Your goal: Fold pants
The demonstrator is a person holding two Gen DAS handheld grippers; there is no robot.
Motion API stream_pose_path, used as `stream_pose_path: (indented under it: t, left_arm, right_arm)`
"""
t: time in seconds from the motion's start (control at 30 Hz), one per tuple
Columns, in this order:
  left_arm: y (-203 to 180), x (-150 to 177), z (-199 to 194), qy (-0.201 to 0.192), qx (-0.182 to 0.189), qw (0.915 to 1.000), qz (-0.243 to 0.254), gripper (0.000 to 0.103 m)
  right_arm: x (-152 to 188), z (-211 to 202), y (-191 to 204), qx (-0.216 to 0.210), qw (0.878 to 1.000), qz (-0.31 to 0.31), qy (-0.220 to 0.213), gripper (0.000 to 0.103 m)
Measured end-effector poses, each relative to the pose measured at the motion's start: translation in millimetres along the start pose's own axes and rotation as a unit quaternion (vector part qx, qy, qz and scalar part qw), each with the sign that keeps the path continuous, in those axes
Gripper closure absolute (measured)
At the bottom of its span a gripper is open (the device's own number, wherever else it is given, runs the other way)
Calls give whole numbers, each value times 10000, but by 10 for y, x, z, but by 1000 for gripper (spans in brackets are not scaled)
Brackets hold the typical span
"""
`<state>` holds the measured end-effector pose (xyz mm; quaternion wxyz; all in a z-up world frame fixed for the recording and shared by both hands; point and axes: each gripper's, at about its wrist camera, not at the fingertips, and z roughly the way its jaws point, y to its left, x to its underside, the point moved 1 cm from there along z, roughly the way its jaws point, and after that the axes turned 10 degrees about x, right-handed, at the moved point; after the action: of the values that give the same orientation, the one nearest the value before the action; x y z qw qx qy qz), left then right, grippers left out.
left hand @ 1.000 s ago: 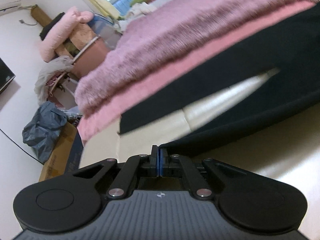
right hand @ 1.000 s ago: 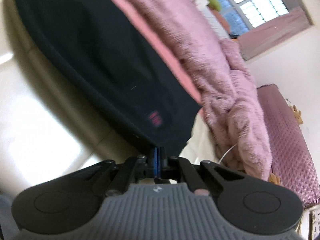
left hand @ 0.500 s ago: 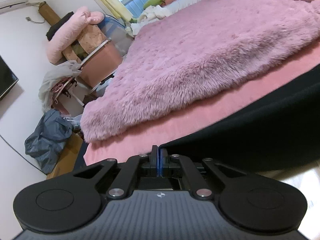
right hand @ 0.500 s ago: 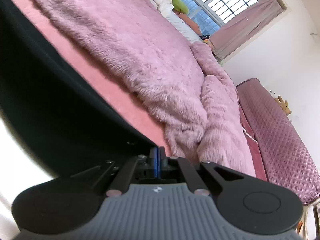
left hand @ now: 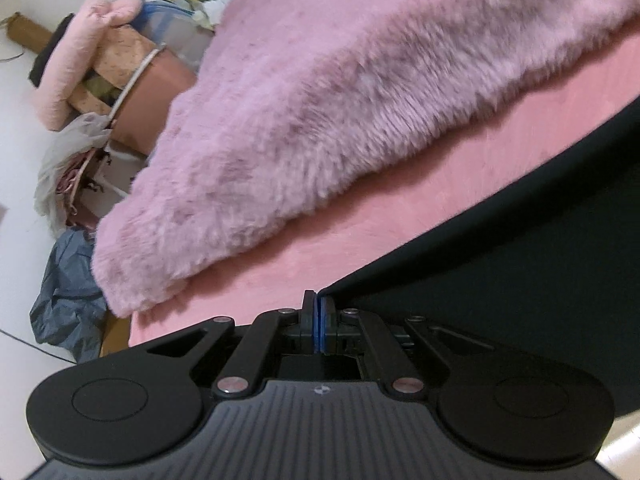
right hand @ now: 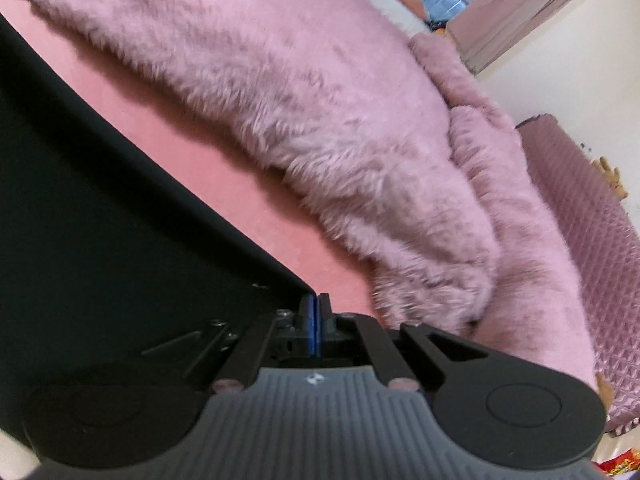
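The left gripper (left hand: 319, 300) and right gripper (right hand: 316, 300) are each fully closed on a corner of the black pants (left hand: 520, 280), spread over the near pink bed (left hand: 400, 208). The fabric appears soft and limp; edge corners suit gripping.

Each wrist camera looks forward and downward, very near the bed; both views share the fluffy pink fur blanket (left hand: 320, 112) (right hand: 320, 112) (left view faces leftward clutter).
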<state>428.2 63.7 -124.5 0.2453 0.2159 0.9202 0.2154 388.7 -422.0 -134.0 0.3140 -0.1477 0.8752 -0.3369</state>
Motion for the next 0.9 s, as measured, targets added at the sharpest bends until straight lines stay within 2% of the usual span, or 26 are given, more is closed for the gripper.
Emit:
stream_pose_path:
  t: [0.2, 0.27, 0.3, 0.33, 0.37, 0.4, 0.43, 0.57, 0.7, 0.8, 0.83, 0.9]
  left_arm:
    - [-103, 41, 273, 160, 158, 9997, 128, 102]
    - [-119, 59, 307, 141, 184, 9997, 98, 91]
    - [-115, 78, 301, 77, 218, 9997, 61, 89]
    - [-109, 96, 282, -13, 257, 9997, 14, 81]
    - [-90, 123, 250, -105, 267, 9996, -55, 68]
    - [-69, 138, 206, -213, 262, 9993, -130, 62]
    - [-49, 169, 140, -345, 262, 9988, -214, 55]
    - [-50, 298, -237, -754, 586, 9943, -480, 55]
    - [-146, 425, -518, -832, 999, 9890, -707, 55]
    - [-150, 572, -632, -783, 1213, 9827, -1164, 55]
    - [-114, 630, -656, -794, 1348, 9772, -1438, 55]
    - [-38, 800, -701, -834, 1767, 9558, -2198, 55]
  right_arm:
    - [-6, 269, 151, -107, 9999, -26, 104, 103]
    - [4, 331, 188, -92, 9998, -49, 164, 103]
    - [13, 356, 194, -87, 9998, -12, 203, 103]
    - [23, 370, 193, -101, 9997, 66, 227, 103]
    - [37, 370, 175, -93, 9995, 187, 223, 92]
    - [48, 357, 150, -97, 9992, 314, 219, 74]
    - [62, 325, 117, -83, 9986, 481, 202, 66]
    - [139, 51, -1, -66, 9945, 1041, 59, 64]
    - [327, -299, -66, -252, 9856, 1672, 97, 64]
    - [613, -471, -156, -325, 9703, 2376, 325, 61]
    - [737, -520, -209, -362, 9595, 2758, 449, 60]
    - [1049, -595, -355, -524, 9260, 3677, 671, 56]
